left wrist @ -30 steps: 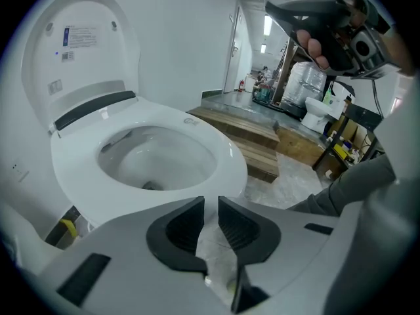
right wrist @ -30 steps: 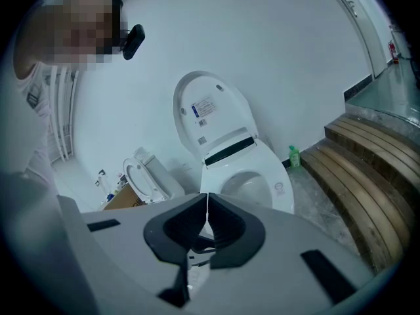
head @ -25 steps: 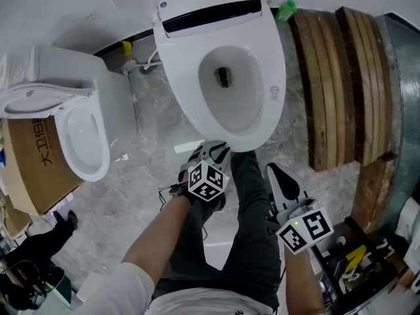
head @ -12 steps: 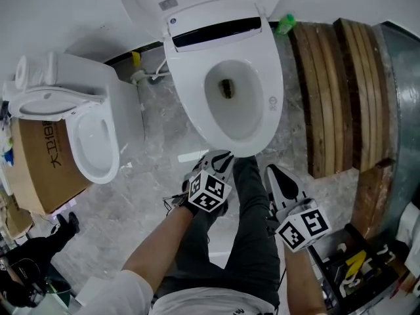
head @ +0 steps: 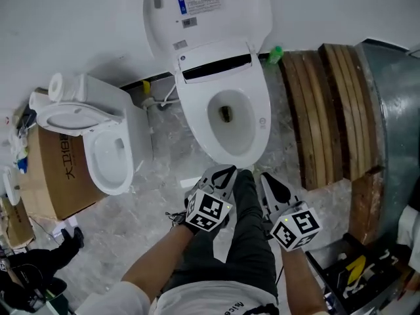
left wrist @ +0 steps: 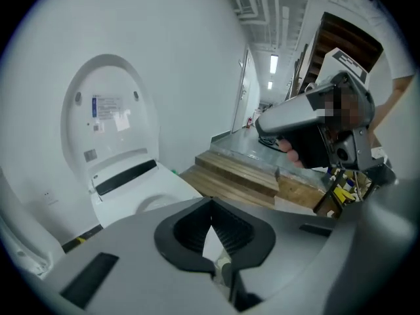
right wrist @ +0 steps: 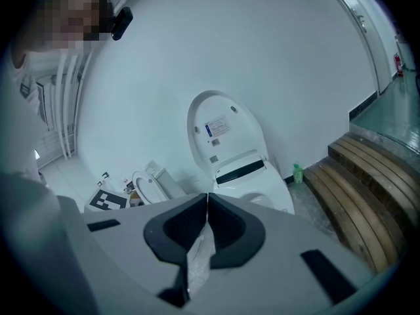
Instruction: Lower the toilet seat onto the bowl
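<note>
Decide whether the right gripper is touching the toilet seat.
Apart. The right gripper view shows the right gripper with shut, empty jaws well short of the toilet seat, which lies farther ahead.

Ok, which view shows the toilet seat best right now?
The head view: it looks down on the whole toilet seat, flat on the bowl, lid raised. The right gripper view shows it small and partly cut off; the left gripper view only its rear part.

Toilet seat (head: 226,151) ahead of left gripper (head: 226,170) is looking glossy, smooth white. Planks (head: 328,104) beside right gripper (head: 266,177) are showing rough brown wood. Box (head: 59,176) far left is looking matt cardboard. Floor (head: 157,169) is showing polished grey stone.
</note>
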A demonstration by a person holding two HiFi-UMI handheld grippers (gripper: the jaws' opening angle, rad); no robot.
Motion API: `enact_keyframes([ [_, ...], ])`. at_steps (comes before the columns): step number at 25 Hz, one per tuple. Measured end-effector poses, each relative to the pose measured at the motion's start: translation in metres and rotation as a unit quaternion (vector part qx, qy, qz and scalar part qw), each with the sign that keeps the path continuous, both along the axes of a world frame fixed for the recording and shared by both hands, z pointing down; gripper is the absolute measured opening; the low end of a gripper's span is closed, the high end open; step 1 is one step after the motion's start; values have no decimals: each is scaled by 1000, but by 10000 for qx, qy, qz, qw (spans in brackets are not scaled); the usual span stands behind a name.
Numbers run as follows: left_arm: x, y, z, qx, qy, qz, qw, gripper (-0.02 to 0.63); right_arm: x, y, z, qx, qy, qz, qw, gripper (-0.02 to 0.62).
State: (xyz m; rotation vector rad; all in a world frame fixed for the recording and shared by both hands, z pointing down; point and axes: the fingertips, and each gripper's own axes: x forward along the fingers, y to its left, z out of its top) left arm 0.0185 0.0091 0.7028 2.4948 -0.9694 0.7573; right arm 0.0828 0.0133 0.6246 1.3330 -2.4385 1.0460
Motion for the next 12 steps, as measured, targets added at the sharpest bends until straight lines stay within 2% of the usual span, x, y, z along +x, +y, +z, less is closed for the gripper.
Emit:
enact_keyframes([
  [4,1,2,-58,237,103,0,9997,11,-2,1,-43,273,84,74,9996,18],
  [12,2,4,-190,633,716,-211,9952,11,3,-3,-136,786,174,147,9966,18],
])
